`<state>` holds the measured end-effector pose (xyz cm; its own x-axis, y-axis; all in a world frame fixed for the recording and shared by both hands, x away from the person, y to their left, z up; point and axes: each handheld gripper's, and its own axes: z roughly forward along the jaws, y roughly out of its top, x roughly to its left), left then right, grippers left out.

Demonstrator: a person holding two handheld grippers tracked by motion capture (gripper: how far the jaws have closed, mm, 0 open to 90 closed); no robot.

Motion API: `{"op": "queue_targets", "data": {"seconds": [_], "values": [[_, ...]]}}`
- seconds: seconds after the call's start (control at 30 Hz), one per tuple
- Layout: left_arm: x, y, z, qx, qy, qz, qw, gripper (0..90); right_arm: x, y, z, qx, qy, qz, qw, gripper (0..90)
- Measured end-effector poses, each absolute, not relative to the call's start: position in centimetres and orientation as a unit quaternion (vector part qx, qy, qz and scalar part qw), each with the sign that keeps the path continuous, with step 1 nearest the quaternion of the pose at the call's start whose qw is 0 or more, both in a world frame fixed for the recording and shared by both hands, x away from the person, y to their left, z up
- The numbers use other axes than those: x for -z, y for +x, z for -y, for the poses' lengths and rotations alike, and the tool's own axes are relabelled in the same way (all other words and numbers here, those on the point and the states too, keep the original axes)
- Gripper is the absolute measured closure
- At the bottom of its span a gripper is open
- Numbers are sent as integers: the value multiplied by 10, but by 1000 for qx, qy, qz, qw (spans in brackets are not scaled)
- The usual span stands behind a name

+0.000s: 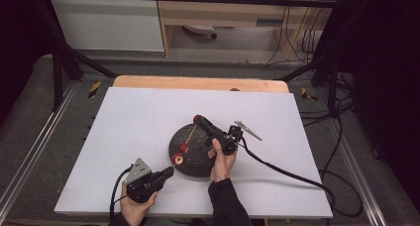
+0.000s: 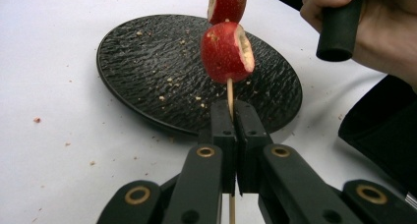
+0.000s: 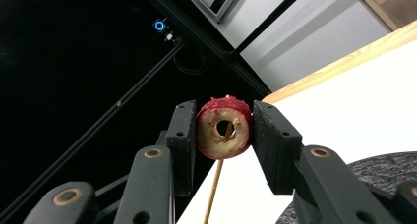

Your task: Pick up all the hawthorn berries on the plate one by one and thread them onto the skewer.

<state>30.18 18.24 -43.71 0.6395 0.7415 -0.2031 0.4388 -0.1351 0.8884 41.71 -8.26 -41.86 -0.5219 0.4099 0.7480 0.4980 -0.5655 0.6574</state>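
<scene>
A black plate [image 1: 190,154] sits near the middle of the white counter [image 1: 124,132]. At the plate's near-left rim, the left gripper [image 2: 231,117] has its fingers pinched together on a thin wooden skewer [image 2: 229,92], which slants up over the plate with two red fruit pieces [image 2: 227,52] threaded on it. Above the plate's far edge, the right gripper [image 3: 223,130] has its fingers clamped on a third piece, a cored red ring [image 3: 223,128], seemingly at the skewer's tip. Crumbs [image 2: 169,81] dot the plate.

A plate [image 1: 195,156] sits on the table [image 1: 129,137], between both grippers.
</scene>
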Motion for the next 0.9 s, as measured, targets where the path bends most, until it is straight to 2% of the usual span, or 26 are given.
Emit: {"op": "queue_targets", "data": {"seconds": [0.9], "values": [[432, 296, -170, -145, 717, -416, 541, 882, 412, 417, 86, 752, -472, 459, -5, 640]]}}
